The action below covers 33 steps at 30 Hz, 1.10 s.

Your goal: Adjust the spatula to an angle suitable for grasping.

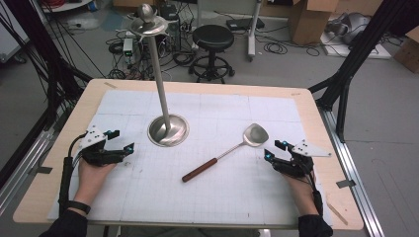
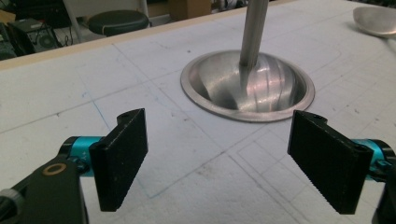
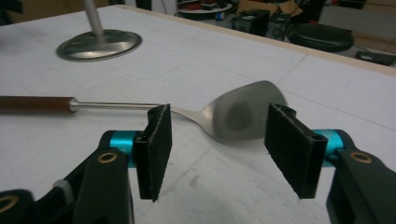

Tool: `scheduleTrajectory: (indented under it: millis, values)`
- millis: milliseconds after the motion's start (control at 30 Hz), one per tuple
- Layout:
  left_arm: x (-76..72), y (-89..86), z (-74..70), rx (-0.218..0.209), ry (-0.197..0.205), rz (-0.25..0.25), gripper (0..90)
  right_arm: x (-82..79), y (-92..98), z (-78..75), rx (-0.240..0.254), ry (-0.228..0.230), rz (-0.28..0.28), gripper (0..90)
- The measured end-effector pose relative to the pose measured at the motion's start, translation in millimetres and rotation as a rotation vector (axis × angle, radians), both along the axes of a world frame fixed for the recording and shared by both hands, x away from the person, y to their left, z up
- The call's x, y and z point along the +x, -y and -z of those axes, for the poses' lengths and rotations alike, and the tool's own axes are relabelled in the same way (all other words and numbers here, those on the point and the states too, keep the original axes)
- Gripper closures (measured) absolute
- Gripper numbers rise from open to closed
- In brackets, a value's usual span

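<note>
A metal spatula point(image 1: 225, 153) with a brown wooden handle lies on the white mat, its blade toward the right. In the right gripper view the spatula's blade point(image 3: 243, 112) lies just beyond the jaws. My right gripper point(image 1: 273, 150) rests on the mat a little right of the blade; its jaws point(image 3: 219, 149) stand apart with nothing between them. A tall metal stand point(image 1: 168, 130) with a round base and a hooked top rises at mid-table. My left gripper point(image 1: 122, 140) sits left of that base point(image 2: 247, 88), wide open and empty point(image 2: 224, 158).
A white gridded mat point(image 1: 222, 197) covers the wooden table point(image 1: 64, 148). Behind the table stand a black stool point(image 1: 213, 37), cables and cardboard boxes on the floor. Black frame legs point(image 1: 346, 79) flank the table's right side.
</note>
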State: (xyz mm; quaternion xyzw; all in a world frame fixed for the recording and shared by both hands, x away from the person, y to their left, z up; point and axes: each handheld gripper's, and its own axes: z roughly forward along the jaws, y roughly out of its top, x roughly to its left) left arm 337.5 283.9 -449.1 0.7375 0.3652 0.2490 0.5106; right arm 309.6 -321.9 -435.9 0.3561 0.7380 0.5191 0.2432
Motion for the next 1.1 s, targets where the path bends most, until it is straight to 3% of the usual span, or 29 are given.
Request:
scheduleTrajectory:
  millis: [233, 733, 867, 1100]
  values:
    - [1.1, -2.0, 0.1, -0.017, -0.013, -0.009, 21.3, -1.8, -20.4, -2.6, -0.006, -0.018, -0.1, 53.3]
    - [0.9, -0.4, 0.3, 0.001, -0.011, -0.01, 22.2, 1.0, -69.2, -2.7, -0.062, -0.047, -0.308, 77.9]
    - [1.0, -0.3, 0.4, 0.001, -0.012, -0.011, 22.5, 0.5, -91.1, -0.5, -0.094, -0.075, -0.379, 85.7]
    - [1.0, 0.3, 0.6, 0.001, -0.012, -0.012, 22.7, 0.0, -123.6, 3.3, -0.133, -0.099, -0.48, 89.7]
